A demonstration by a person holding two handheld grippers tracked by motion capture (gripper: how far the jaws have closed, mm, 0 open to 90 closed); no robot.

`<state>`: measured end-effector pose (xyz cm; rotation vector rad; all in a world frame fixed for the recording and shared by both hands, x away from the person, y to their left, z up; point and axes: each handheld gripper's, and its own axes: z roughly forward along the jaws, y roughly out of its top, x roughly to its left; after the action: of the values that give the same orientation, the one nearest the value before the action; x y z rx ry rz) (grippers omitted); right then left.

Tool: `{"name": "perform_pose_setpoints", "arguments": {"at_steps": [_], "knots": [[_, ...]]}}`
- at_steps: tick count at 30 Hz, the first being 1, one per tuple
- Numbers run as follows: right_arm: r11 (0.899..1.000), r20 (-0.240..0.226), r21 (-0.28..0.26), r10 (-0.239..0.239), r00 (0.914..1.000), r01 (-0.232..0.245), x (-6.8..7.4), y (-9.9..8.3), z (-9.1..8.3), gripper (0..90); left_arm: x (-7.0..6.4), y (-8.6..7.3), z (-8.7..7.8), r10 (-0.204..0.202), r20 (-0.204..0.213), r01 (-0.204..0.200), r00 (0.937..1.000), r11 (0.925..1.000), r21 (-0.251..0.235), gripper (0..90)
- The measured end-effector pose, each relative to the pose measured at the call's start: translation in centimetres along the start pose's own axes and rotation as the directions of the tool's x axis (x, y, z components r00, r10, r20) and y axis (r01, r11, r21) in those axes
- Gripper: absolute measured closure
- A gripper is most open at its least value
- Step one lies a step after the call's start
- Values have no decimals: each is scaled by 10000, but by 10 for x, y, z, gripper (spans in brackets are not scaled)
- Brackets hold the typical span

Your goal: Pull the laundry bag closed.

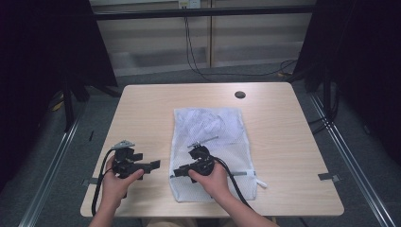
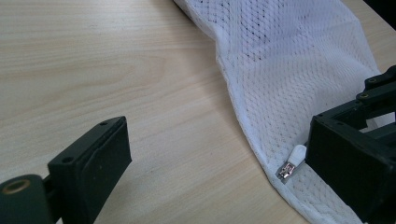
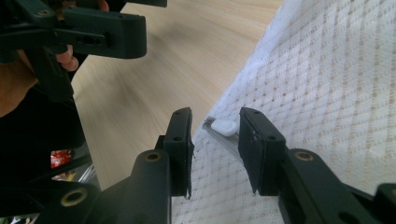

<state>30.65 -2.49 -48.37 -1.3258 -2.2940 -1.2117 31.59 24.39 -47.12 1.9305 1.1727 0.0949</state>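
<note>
A white mesh laundry bag (image 1: 208,132) lies flat in the middle of the wooden table (image 1: 142,109). Its zipper runs along the near end, and the small white zipper pull (image 3: 223,127) (image 2: 290,164) sits at the bag's near left corner. My right gripper (image 3: 215,122) (image 1: 177,172) rests over that corner. Its jaws stand narrowly apart on either side of the pull and do not touch it. My left gripper (image 1: 153,165) (image 2: 217,140) hovers over bare wood just left of the bag, wide open and holding nothing. The mesh bag (image 2: 289,56) (image 3: 336,93) stretches away beyond both.
A black round grommet (image 1: 240,94) sits in the table's far middle. A white tab (image 1: 261,183) sticks out at the bag's near right corner. Dark curtains flank the table, and cables lie on the floor behind it. Bare wood lies left and right of the bag.
</note>
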Motion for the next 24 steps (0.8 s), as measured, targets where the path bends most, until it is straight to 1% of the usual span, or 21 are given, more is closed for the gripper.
{"name": "perform_pose_setpoints", "arguments": {"at_steps": [2,3,4,8,9,12,14,15,18,21,24], "knots": [[9999,80,117,21,10000,-22,0,0,1,659,0,0,0,-7,-39,6,10000,10000,-12,64],[10000,63,78,-35,10000,35,-1,0,2,661,0,0,0,18,-46,-18,10000,10000,3,64],[10000,157,44,-39,9999,38,-1,0,3,676,-1,0,1,24,-48,-24,10000,10000,11,65],[10000,191,18,-23,9998,23,-2,1,4,676,-1,0,2,-48,-20,48,10000,10000,-22,65],[10000,151,14,65,9999,-65,-3,1,5,681,-1,0,2,-1,-15,1,10000,10000,36,65],[9999,229,66,83,9997,-84,-4,1,7,686,0,0,2,27,2,-27,10000,10000,65,66],[9999,222,114,85,9997,-88,-4,1,9,690,0,0,2,14,5,-14,10000,10000,71,66],[9997,139,192,121,9998,-123,-4,1,12,704,0,0,2,-7,-9,7,10000,10000,73,66],[9996,70,222,161,9998,-162,-3,1,14,705,0,0,2,-11,-5,11,10000,10000,56,66],[9995,-57,247,184,9998,-182,-1,1,17,734,0,0,2,-19,1,19,10000,10000,54,67],[9994,-1,297,162,9999,-162,0,2,19,734,0,0,2,-11,22,11,10000,10000,70,66]]}}
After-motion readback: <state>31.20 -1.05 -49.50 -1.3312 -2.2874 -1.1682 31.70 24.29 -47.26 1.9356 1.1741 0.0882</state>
